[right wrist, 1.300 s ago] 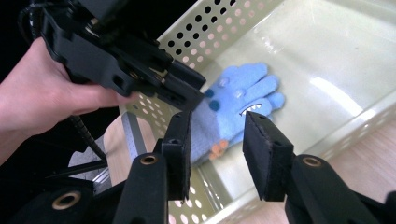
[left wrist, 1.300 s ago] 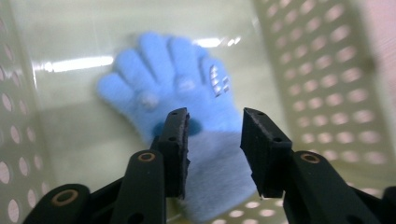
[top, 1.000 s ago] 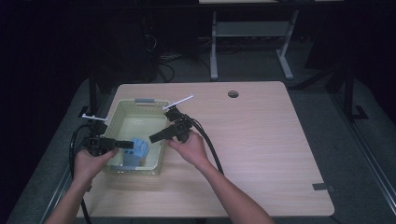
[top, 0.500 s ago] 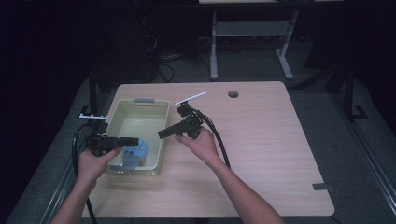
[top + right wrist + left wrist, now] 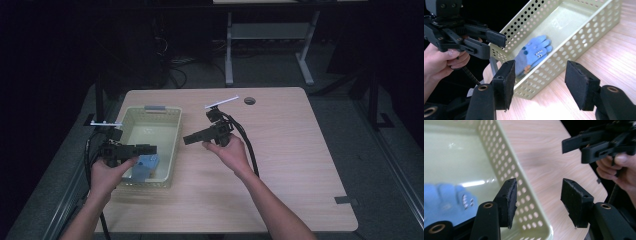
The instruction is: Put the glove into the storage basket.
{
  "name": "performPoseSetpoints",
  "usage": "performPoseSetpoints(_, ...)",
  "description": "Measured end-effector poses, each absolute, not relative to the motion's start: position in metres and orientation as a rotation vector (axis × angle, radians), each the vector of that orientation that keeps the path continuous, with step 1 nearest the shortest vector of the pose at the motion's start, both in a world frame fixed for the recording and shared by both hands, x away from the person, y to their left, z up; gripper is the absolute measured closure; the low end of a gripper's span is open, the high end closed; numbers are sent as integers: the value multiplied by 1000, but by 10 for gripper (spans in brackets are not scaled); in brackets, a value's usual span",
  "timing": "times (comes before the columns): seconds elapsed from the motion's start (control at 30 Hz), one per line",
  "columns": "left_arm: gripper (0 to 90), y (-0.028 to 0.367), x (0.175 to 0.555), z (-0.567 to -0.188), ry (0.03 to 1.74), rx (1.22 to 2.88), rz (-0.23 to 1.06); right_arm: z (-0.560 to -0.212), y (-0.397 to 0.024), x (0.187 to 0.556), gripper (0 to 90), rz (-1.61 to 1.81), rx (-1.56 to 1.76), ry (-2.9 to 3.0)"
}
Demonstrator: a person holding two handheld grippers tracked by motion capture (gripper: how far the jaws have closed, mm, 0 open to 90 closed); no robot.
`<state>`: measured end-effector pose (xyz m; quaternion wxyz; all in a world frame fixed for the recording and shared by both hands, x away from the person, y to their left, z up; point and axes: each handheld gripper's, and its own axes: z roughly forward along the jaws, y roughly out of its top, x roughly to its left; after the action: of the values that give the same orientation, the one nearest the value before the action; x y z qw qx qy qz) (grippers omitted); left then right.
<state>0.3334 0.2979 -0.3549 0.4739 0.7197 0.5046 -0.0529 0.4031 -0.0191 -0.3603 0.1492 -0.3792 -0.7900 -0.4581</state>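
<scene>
A blue glove (image 5: pixel 145 168) with small printed figures lies on the floor of the pale green perforated basket (image 5: pixel 172 150), at its near end. The glove (image 5: pixel 534 55) rests flat, touched by neither gripper. My left gripper (image 5: pixel 151 148) hovers over the basket's near left part, open, its jaws having just been opening with nothing between them. In the left gripper view the pads (image 5: pixel 508 199) stand over the basket's wall (image 5: pixel 520 182), the glove (image 5: pixel 445 200) blurred at left. My right gripper (image 5: pixel 187 140) is open over the table just right of the basket, jaws also just opening, empty.
The wooden table (image 5: pixel 290 150) stretches wide to the right of the basket, with a cable hole (image 5: pixel 249 101) at the back and a strip of tape (image 5: pixel 347 200) near the front right corner. Cables trail from both grippers. Dark floor and another table's legs lie beyond.
Both grippers were at the glove inside the basket. They have opened and drawn apart: the right one out to the right over the table, the left one back and up. The glove stays in the basket.
</scene>
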Motion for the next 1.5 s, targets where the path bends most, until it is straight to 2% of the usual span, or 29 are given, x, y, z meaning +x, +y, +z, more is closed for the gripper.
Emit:
performPoseSetpoints(0.37,449,279,338,-351,1187,1742,-158,-363,-49,402,363,-1341,-1128,-2234)
performPoseSetpoints(1.5,433,211,341,-356,1099,1825,-234,-379,-124,378,335,-1349,-1261,-2158)
